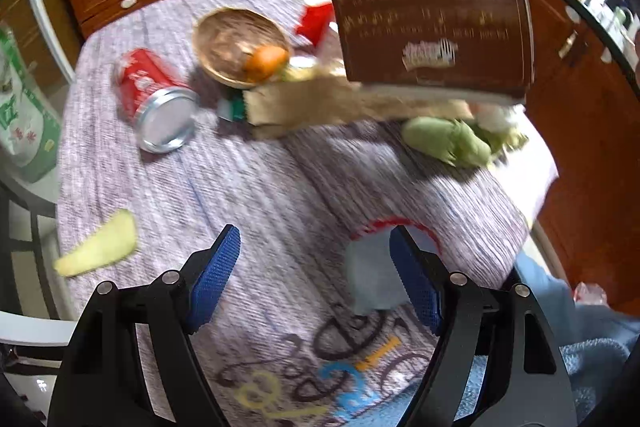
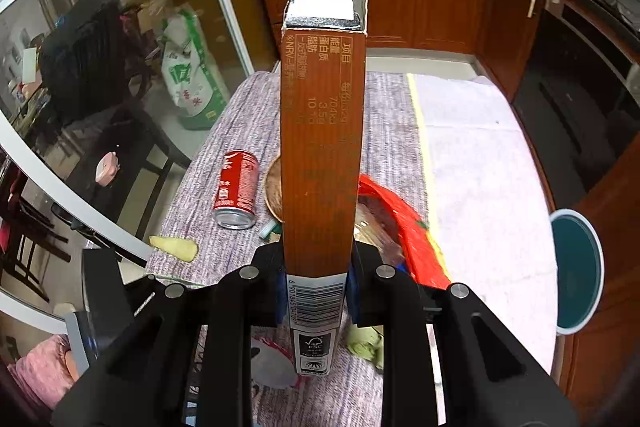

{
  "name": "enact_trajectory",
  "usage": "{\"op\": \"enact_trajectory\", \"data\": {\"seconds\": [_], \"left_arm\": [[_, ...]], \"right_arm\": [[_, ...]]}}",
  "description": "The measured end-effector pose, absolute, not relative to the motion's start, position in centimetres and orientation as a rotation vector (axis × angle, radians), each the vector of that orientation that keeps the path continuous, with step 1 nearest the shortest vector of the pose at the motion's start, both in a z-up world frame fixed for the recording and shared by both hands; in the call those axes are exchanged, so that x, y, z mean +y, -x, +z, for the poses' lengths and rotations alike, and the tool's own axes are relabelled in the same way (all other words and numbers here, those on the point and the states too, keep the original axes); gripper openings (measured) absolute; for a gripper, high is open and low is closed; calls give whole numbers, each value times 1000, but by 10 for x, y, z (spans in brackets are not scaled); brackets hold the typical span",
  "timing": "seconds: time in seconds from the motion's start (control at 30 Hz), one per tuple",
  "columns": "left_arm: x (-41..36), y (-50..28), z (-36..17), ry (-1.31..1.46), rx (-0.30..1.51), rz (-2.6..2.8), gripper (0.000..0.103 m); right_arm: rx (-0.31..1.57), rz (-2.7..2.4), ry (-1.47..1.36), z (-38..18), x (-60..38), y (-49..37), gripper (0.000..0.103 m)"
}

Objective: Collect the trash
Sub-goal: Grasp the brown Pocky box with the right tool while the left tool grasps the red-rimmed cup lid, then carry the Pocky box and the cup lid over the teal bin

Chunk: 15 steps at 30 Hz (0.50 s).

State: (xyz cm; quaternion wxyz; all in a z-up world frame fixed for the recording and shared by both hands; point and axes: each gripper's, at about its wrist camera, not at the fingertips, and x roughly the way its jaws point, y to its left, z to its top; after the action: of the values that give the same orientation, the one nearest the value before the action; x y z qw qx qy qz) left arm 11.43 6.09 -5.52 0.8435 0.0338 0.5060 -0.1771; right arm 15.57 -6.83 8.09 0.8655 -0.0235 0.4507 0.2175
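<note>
The right tongs are clamped on the narrow sides of a brown carton, gripping it near its barcode end so that it stands away from the camera with its torn-open top at twelve o'clock. In the left wrist view the same carton hangs in the air at about one o'clock, clear of the counter and the litter below it. So the step in hand looks like the carry: one piece of trash is picked up and has to go to a bin.

The left tongs stand apart and hold nothing, pointing down at the patterned cloth on the counter. Still lying there are a red can on its side at ten o'clock, a yellowish peel at eight o'clock near the counter's edge, a wooden bowl with something orange at its rim, a paper bag under the carton, and green husks at three o'clock.

A round teal container with a white rim shows beyond the counter's edge at three o'clock in the right wrist view; I take it to be the bin, though that is a guess. If so, the next move calls for swinging the carton over to it and letting go only once it is above the opening. The free left tongs could then go for the can or the peel, whichever is nearest.
</note>
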Motion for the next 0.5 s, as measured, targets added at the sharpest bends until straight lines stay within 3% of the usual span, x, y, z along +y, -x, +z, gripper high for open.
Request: {"op": "enact_trajectory", "data": {"seconds": [0.07, 0.27, 0.3, 0.43, 0.5], "left_arm": [[55, -109, -60, -93, 1073, -386, 78], [43, -107, -76, -133, 1108, -393, 58], [40, -107, -78, -138, 1113, -397, 52], [28, -102, -82, -180, 1122, -404, 10], [24, -100, -79, -188, 1109, -396, 7]], "right_arm": [[940, 445, 45, 82, -75, -153, 21], [928, 427, 21, 84, -87, -151, 21], [926, 425, 16, 84, -90, -150, 21], [923, 415, 5, 83, -100, -147, 21], [922, 410, -8, 83, -108, -147, 21]]}}
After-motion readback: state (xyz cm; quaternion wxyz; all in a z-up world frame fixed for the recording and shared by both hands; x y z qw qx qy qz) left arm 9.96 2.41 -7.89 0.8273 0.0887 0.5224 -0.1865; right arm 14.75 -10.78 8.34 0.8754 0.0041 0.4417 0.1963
